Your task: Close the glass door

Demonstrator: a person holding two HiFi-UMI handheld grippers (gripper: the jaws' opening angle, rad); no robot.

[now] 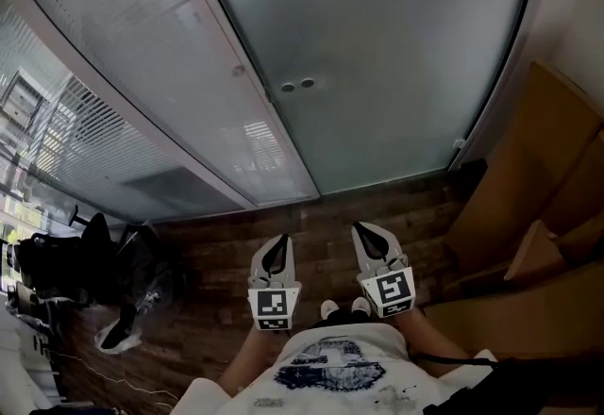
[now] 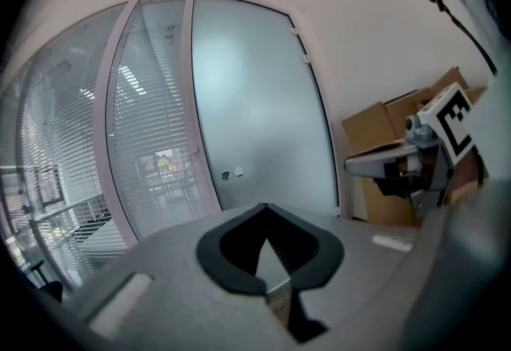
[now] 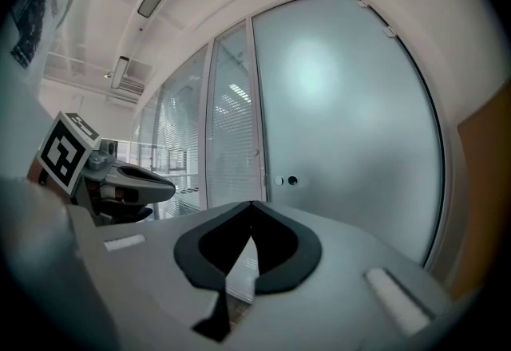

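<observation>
Head view places the frosted glass door (image 1: 377,55) straight ahead of you, apparently seated in its frame. Your left gripper (image 1: 278,246) and right gripper (image 1: 368,236) sit well short of the door, each with fingers pressed together on nothing. Risk: closed tips pushed against smooth glass may skid. The cardboard boxes (image 1: 538,177) right of the door could catch your arm.

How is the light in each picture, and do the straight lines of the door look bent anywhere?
Head view: dim, the wooden floor dark, the frosted glass door the brightest part. Left gripper view: strong fisheye bend, the door frame curves, corners black. Right gripper view: the same bend, with a pale glow high on the door.
</observation>
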